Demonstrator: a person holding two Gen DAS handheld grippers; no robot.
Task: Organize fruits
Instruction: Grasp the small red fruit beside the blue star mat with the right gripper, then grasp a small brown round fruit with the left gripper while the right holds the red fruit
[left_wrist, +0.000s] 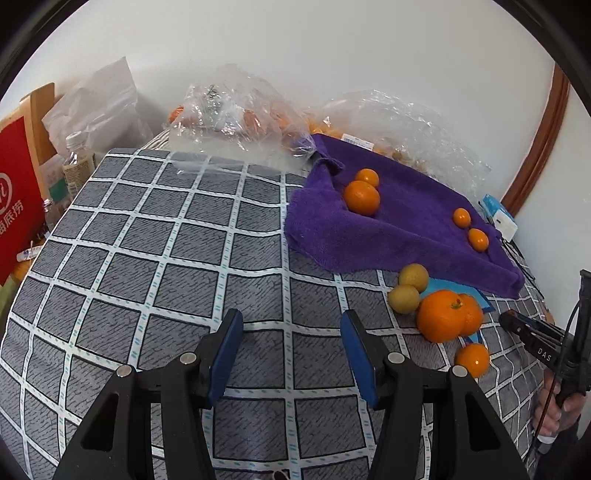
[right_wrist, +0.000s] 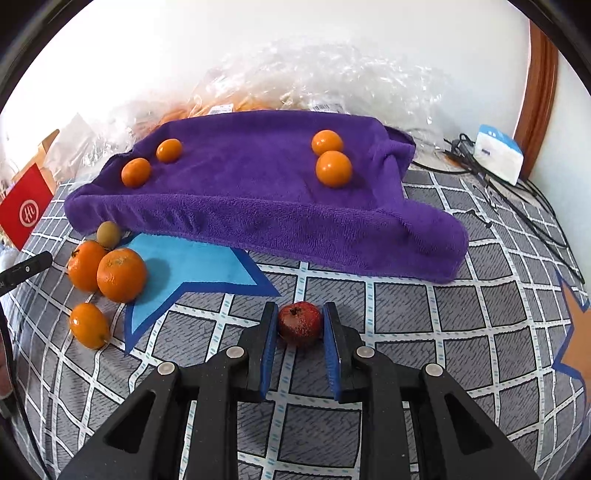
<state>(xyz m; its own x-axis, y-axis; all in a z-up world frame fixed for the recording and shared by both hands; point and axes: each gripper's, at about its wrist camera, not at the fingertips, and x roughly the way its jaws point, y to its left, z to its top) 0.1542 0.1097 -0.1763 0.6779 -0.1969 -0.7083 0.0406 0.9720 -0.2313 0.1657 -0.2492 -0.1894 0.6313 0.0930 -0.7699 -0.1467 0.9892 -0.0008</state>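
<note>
My right gripper (right_wrist: 300, 311) is shut on a small dark-red fruit (right_wrist: 300, 325) low over the checked cloth (right_wrist: 406, 325). Behind it a purple towel (right_wrist: 258, 184) carries two small oranges at its left (right_wrist: 136, 172) and two at its right (right_wrist: 333, 168). Two big oranges (right_wrist: 121, 274), a yellow-green fruit (right_wrist: 108, 233) and a small orange (right_wrist: 88, 325) lie to the left, by a blue star shape (right_wrist: 195, 266). My left gripper (left_wrist: 291, 321) hovers open over bare checked cloth, nothing between its fingers. The big oranges (left_wrist: 443, 319) and two yellow-green fruits (left_wrist: 413, 277) sit to its right.
Clear plastic bags holding more fruit (left_wrist: 240, 122) lie along the back wall. A red bag (left_wrist: 14, 195) and bottles (left_wrist: 75, 162) stand at the left edge. A white box (right_wrist: 498, 153) with black cables sits at the back right. A hand (left_wrist: 557, 410) grips the right tool.
</note>
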